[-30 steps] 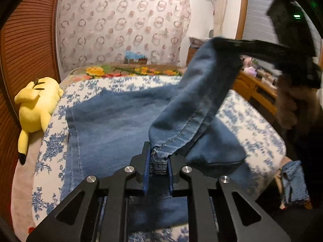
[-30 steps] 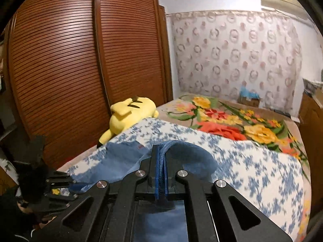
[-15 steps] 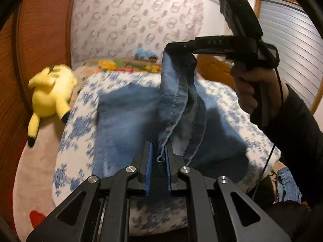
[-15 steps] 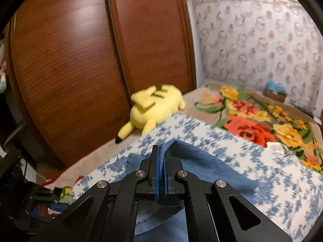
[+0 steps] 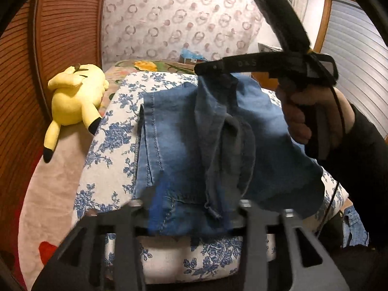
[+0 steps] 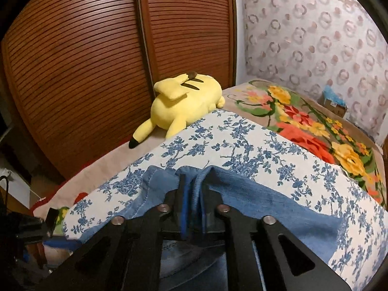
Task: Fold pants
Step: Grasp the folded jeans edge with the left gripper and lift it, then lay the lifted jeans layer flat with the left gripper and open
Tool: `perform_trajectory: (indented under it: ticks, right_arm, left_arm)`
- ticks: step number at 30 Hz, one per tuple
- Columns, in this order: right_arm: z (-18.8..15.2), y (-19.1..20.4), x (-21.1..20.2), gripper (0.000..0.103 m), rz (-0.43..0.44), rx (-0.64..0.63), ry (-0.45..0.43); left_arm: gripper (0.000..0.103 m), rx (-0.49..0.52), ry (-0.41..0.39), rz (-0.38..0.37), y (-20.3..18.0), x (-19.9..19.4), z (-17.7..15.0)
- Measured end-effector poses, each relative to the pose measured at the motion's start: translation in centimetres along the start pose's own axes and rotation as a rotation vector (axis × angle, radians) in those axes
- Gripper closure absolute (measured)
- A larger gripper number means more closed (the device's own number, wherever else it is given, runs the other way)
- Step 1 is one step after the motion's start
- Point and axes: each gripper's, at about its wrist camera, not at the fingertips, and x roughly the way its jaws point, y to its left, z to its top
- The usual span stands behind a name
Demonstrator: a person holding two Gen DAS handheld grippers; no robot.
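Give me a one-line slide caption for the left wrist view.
Left tongs just opened over folded jeans on floral bedding; right tongs lower the denim edge.

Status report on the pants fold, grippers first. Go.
Left gripper jaws just opened, denim loose between them. Right gripper jaws just opening, hem fold between them. Jeans doubled over on the floral cushion. Yellow plush sits clear.

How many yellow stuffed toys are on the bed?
1. The yellow toy lies at the bed's edge by the brown wardrobe, beside the flowered cloth. More may be out of view.
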Motion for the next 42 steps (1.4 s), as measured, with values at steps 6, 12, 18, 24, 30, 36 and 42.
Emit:
perform_trajectory:
  ticks: [6,12,18,24,30,36,42]
  right_arm:
    - [-0.8,0.2,-1.3,0.058,0.001,0.005,-0.036]
    - [-1.7,-1.0,-4.1,0.052,-0.008,0.036,-0.069]
    - [-3.7,-2.0,-5.9,0.052,-0.088,0.026,-0.093]
    - [-6.4,-3.2,-4.5,0.052,-0.168,0.035,-0.026]
    - [-6.1,-2.5,-0.6,0.052,-0.199,0.005,0.044]
    - [-3.4,0.0,2.6,0.052,-0.182,-0.108,0.074]
    - [-0.2,2.6,4.4,0.052,-0.109,-0.138,0.045]
  left_arm:
    - [0.048,0.004,-0.037,-0.015,-0.8,-0.3,0.5]
    - [0.048,0.040,-0.038,-0.042,-2.3,0.2,0.9]
    - [0.048,0.068,-0.026,-0.062,-3.5,0.7,0.8]
    - [0.048,0.089,-0.012,-0.104,-4.0,1.6,0.4]
    - [0.056,0.107,0.025,-0.054,-3.9,3.1,-0.2]
    - [0.056,0.063,0.036,-0.023,-2.0,3.3,-0.8]
    - [0.056,0.032,0.029,-0.009,-0.5,2.5,-1.3]
